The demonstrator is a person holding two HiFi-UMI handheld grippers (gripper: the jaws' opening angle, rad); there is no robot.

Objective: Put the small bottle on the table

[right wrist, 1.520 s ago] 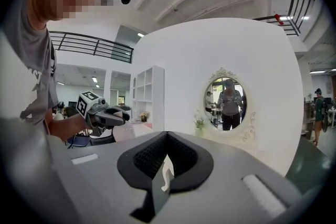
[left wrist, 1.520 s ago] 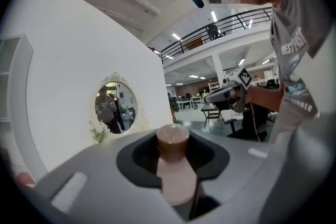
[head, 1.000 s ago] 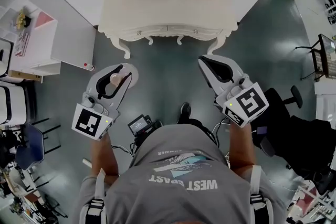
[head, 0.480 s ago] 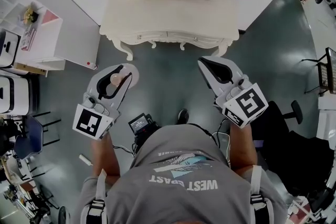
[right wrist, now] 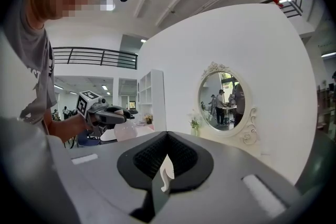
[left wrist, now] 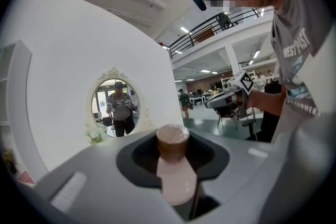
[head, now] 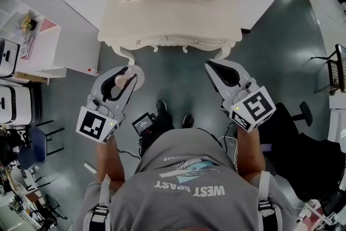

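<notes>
Here left gripper [head: 127, 75] clamps small bottle [head: 119, 81] short of the tabletop [head: 167, 13] edge, floor [head: 173, 76] between; right gripper [head: 214, 68] closed, empty; shirt [head: 189, 170]: WEST COAST

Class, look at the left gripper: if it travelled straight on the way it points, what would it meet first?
Probably the front left of the cream dressing table, near its curved leg, with the held small bottle touching first. How high the left gripper rides against the tabletop is unclear from above.

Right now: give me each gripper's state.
Left gripper: shut on the small bottle, pink with a brown cap.
Right gripper: shut, nothing between its jaws.
</notes>
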